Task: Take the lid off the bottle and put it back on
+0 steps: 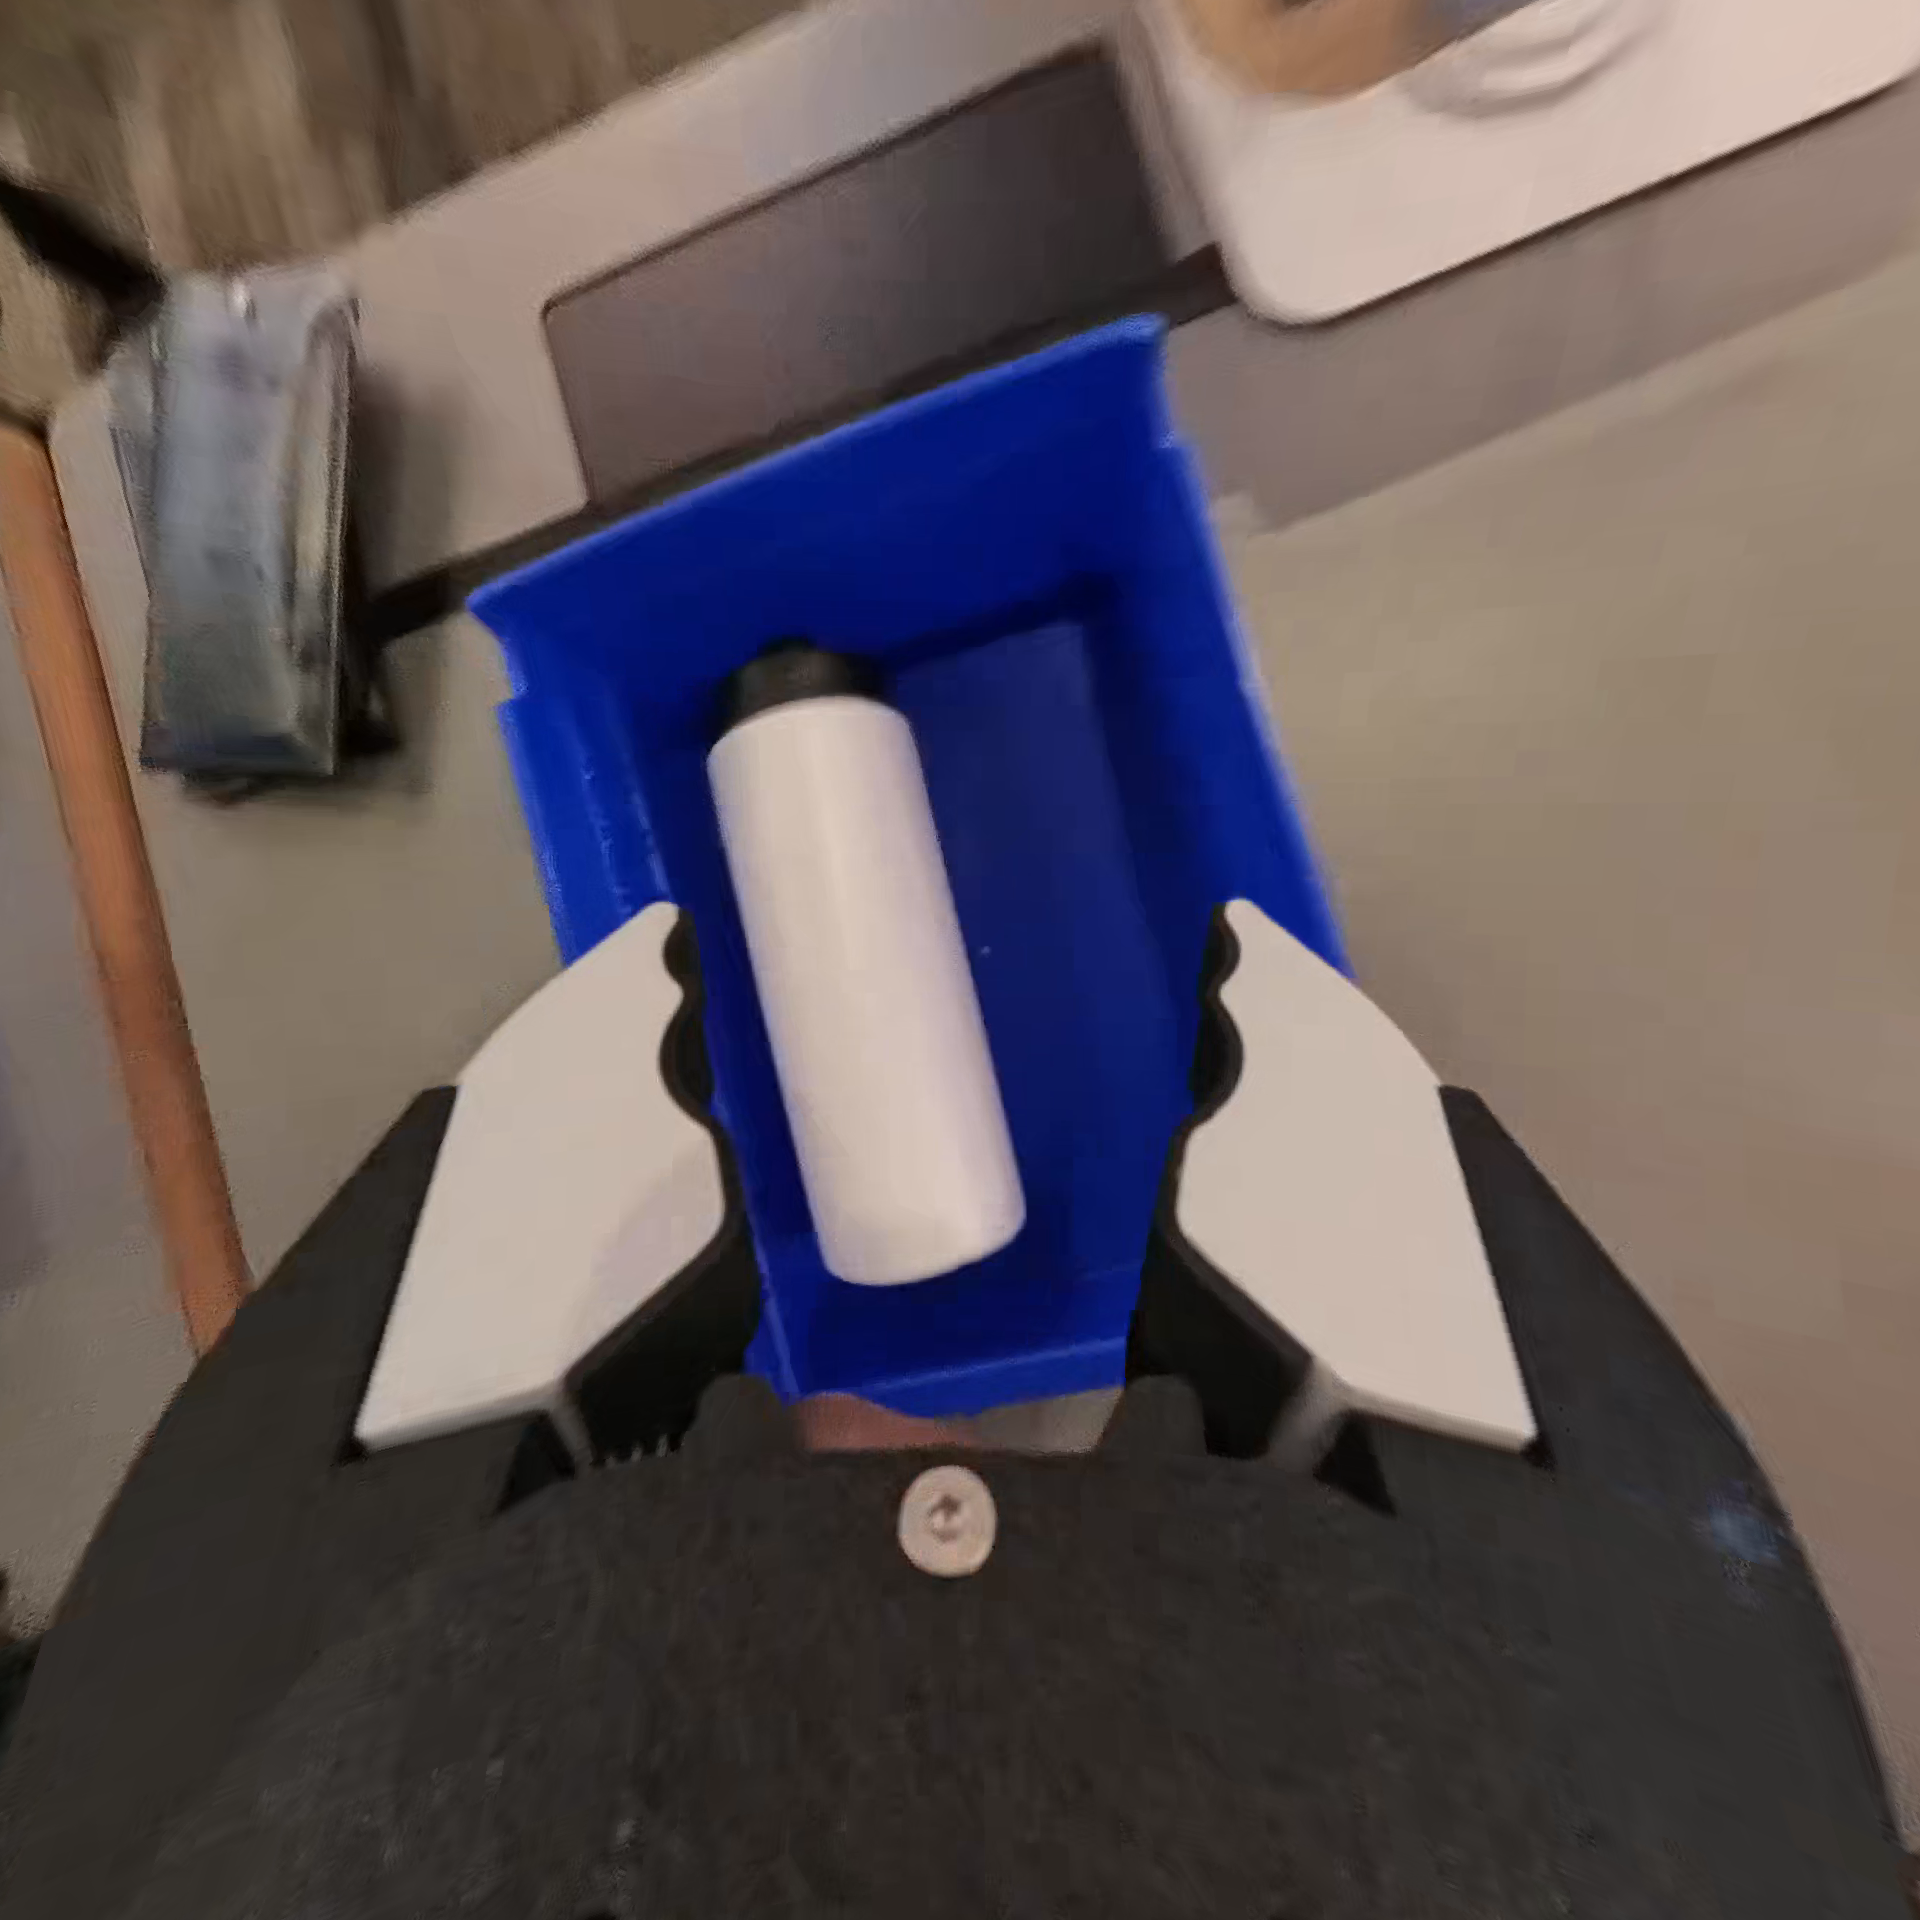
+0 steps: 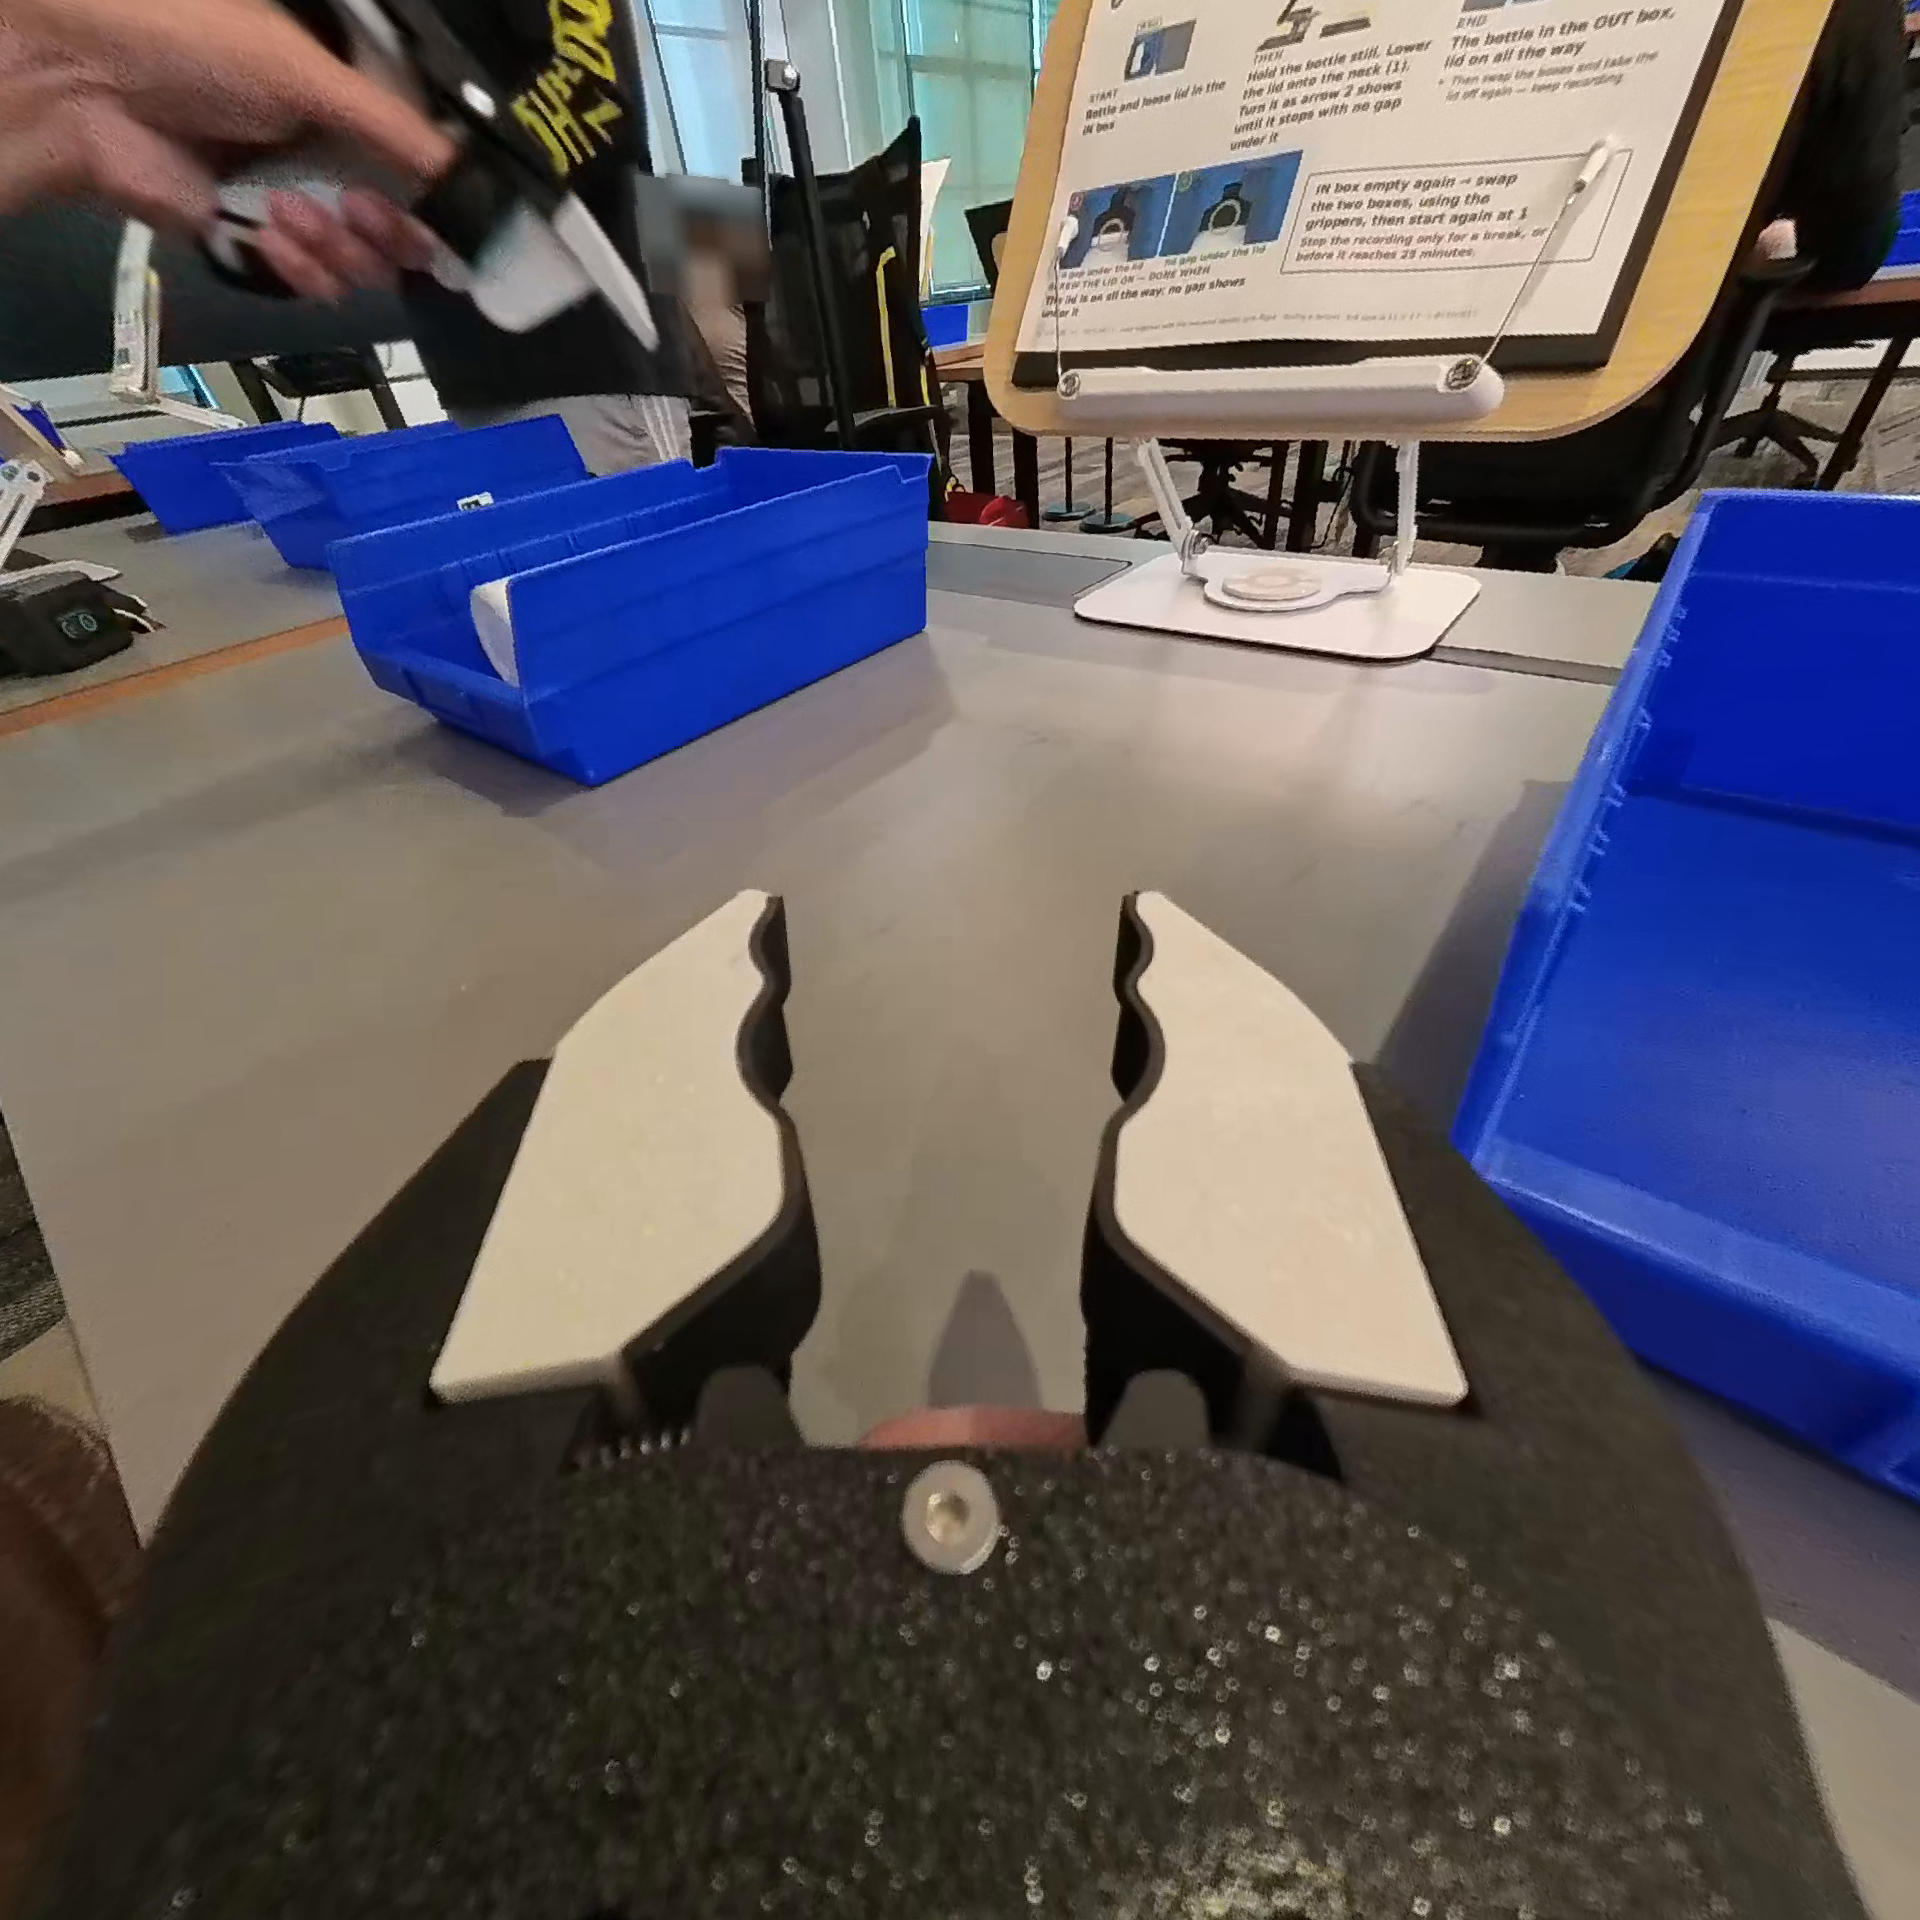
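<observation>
While motion-blurred, bottle (image 1: 862, 987) lid (image 1: 795, 675) indistinct.

A grey table (image 2: 1039, 831) bears blue bins: one far left (image 2: 644, 613), another near right (image 2: 1714, 1039); a white stand base (image 2: 1278, 613) sits far

The left gripper (image 1: 951, 925) pointed steeply downward, fingers spread wide, nothing between the pads. The right gripper (image 2: 951, 914) was held low and near level, fingers parted, grasp bare. The left hand (image 2: 156, 114) appeared at its 10 o'clock.
</observation>
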A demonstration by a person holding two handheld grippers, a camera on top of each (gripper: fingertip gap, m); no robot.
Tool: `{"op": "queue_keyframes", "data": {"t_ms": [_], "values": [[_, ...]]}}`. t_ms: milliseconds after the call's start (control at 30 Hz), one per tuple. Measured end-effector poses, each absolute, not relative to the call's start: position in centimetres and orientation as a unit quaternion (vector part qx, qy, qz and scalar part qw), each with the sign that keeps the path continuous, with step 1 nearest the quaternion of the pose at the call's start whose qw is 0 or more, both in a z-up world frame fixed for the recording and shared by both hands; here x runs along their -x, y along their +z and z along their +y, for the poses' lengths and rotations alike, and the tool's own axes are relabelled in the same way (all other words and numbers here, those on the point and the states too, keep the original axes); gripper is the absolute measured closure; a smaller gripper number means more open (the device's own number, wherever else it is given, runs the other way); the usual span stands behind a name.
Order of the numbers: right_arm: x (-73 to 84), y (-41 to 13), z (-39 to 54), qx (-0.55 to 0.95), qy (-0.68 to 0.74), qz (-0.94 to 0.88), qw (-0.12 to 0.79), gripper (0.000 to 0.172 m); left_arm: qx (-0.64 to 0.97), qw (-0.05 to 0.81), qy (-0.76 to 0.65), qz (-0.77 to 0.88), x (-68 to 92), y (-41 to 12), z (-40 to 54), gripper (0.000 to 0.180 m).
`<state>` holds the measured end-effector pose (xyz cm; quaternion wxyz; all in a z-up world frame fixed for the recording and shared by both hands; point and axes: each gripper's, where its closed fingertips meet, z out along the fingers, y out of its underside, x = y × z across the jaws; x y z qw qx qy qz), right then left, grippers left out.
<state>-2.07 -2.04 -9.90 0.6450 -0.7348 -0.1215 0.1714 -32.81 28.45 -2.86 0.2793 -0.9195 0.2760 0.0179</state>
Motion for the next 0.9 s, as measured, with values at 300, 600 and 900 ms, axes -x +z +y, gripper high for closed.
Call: {"op": "queue_keyframes", "data": {"t_ms": [300,600,900], "values": [[2.0,-9.8,-2.4,0.731,0.174,-0.121,0.649,0.112,0.964,0.118,0.117,0.208,37.6,-12.8,34.0,0.089],[1.5,-9.8,-2.6,0.731,0.182,-0.109,0.649,0.112,0.965,0.053,0.121,0.227,38.2,-17.5,33.0,0.093],[1.7,-9.9,-2.6,0.733,0.180,-0.113,0.646,0.113,0.961,0.068,0.049,0.263,37.1,-17.1,32.1,0.090]]}}
